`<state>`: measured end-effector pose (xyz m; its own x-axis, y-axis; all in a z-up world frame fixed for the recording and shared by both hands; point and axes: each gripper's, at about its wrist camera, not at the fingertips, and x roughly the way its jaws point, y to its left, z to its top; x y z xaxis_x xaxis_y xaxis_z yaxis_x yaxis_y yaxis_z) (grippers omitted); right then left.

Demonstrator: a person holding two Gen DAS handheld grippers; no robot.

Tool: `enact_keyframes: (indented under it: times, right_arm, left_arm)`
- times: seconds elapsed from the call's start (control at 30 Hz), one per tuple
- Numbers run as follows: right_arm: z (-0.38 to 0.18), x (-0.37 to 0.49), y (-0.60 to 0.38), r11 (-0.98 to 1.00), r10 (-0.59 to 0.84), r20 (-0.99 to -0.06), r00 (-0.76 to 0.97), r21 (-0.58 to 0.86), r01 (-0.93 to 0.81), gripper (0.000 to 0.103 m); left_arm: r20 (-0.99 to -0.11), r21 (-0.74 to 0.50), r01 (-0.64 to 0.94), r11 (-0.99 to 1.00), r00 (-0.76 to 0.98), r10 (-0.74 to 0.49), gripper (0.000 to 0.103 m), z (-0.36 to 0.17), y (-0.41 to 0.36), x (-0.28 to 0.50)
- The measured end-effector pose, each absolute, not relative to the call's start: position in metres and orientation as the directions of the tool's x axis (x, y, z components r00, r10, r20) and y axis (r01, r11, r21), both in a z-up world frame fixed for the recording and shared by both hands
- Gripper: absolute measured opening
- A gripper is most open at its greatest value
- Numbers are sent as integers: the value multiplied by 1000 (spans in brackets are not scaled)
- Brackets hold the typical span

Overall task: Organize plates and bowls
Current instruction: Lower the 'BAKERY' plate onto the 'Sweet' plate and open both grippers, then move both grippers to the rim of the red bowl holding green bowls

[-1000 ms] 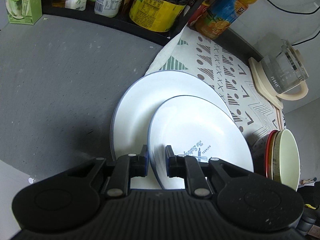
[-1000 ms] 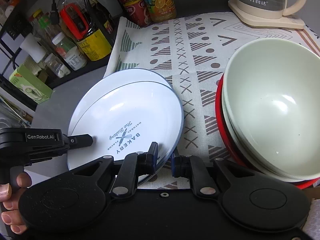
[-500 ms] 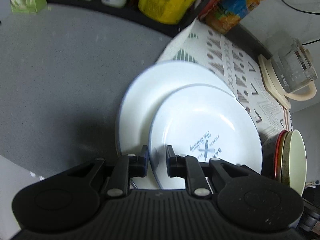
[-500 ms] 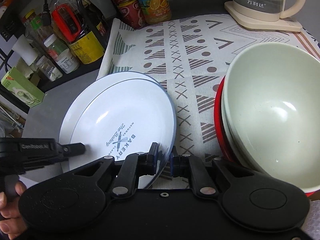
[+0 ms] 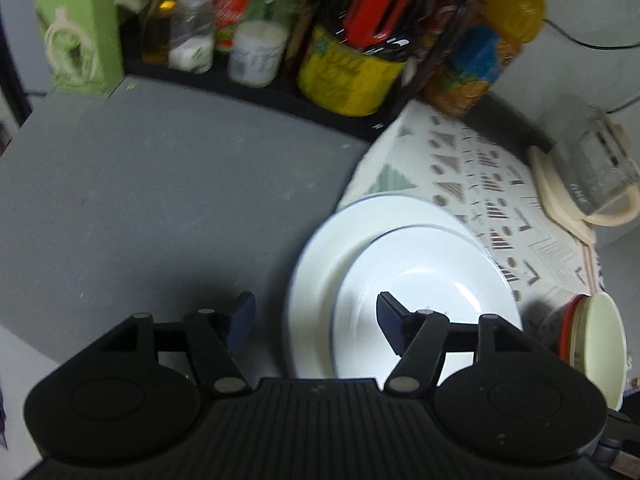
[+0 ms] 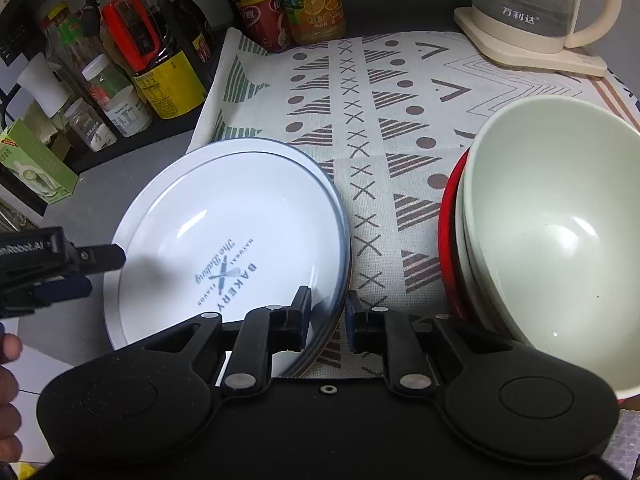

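A white blue-rimmed plate with "BAKERY" lettering lies on a larger white plate; both also show in the left wrist view, the upper plate on the lower one. My right gripper straddles the upper plate's near rim with its jaws slightly apart. My left gripper is open wide at the plates' left edge, holding nothing; it shows in the right wrist view. A stack of pale green and white bowls sits in a red bowl at the right.
A patterned cloth covers the right of the grey counter. A glass kettle on a cream base stands at the back right. Bottles, jars and cans and a green carton line the back.
My left gripper has opened, let go of the upper plate's rim and drawn back to the left. The upper plate has settled flat on the larger plate. My right gripper's jaws have loosened.
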<state>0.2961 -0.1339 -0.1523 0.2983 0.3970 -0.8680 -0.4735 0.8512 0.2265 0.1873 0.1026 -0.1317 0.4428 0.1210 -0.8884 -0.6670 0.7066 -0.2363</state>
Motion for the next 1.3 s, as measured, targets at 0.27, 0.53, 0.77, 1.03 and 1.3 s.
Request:
enact_keyframes:
  times: [0.27,0.53,0.77,1.03,1.3]
  right_arm:
    - [-153,297,-134,854,398,-870,292,235,-464,20]
    - [-151,297,-136,854,409,-867,284,255,-453,21]
    - [-146,294,-137,856,410,-862,297,253,-450,23]
    - [-123,288,-143,851,447,-831,331,282,-443,45]
    - [-87,281,-162,839,508,-748,427,319,-440,87]
  left_arm:
    - [-907,-265,-682,681,416,64,63,-153,104,187]
    - [-898,-301,-684,664,438,43,29,-156,108,184]
    - [-899,-291,-685,667,435,55,24,-152,110,184]
    - [-897,-254,-684,684,431,99,30,-134,105,183]
    - [-867,-225,-671,706,468,168,84,-98,95,180]
